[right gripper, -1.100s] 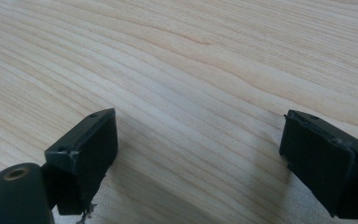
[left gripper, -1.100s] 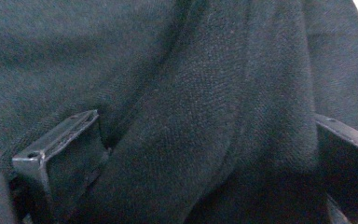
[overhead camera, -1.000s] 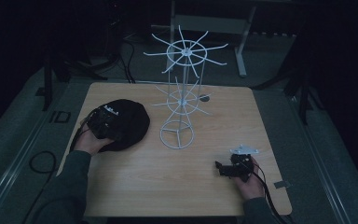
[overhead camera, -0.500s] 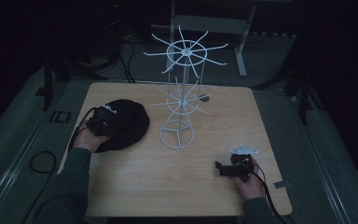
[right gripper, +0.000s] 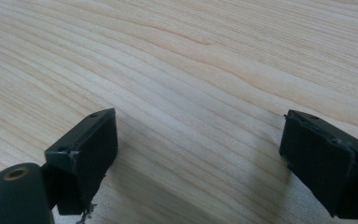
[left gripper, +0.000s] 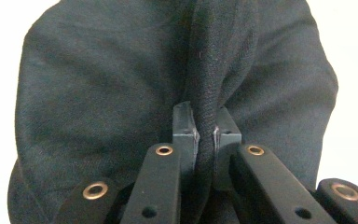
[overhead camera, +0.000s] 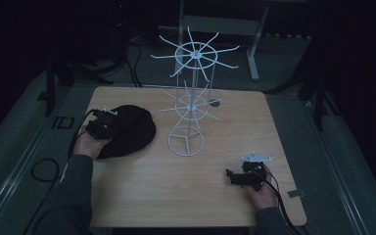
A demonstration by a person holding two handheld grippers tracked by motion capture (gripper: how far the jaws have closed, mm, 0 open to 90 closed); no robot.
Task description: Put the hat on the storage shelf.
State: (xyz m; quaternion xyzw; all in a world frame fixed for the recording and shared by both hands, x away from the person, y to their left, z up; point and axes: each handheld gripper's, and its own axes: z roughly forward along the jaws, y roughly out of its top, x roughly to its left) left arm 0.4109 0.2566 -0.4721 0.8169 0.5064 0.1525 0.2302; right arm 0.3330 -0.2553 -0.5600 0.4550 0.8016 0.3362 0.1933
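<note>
Little has shifted since a second ago: the left gripper (overhead camera: 102, 125) has edged slightly further over the near-left edge of the black cloth hat (overhead camera: 127, 129), and the right gripper (overhead camera: 245, 176) stays where it was.

From above, the black cloth hat lies on the pale wooden worktop (overhead camera: 152, 196) at about 9 o'clock from the white wire stand (overhead camera: 188, 105), just beside the stand's ring base but apart from it. The left gripper sits at the hat's 9 o'clock side, the person's left hand (overhead camera: 89, 144) behind it. In the left gripper view its jaws are pressed nearly together, pinching a raised fold of the hat's fabric (left gripper: 205, 93) between the pads, with the rest of the hat spreading out beyond them.

The right gripper rests low over the worktop at about 4 o'clock from the stand, well apart from both stand and hat, held in the person's right hand (overhead camera: 263, 188). In the right gripper view its jaws are spread wide with bare wood grain (right gripper: 205, 93) between them.

A small dark round mark (overhead camera: 215, 103) lies on the worktop just beyond the stand, at about 1 o'clock from its base.
</note>
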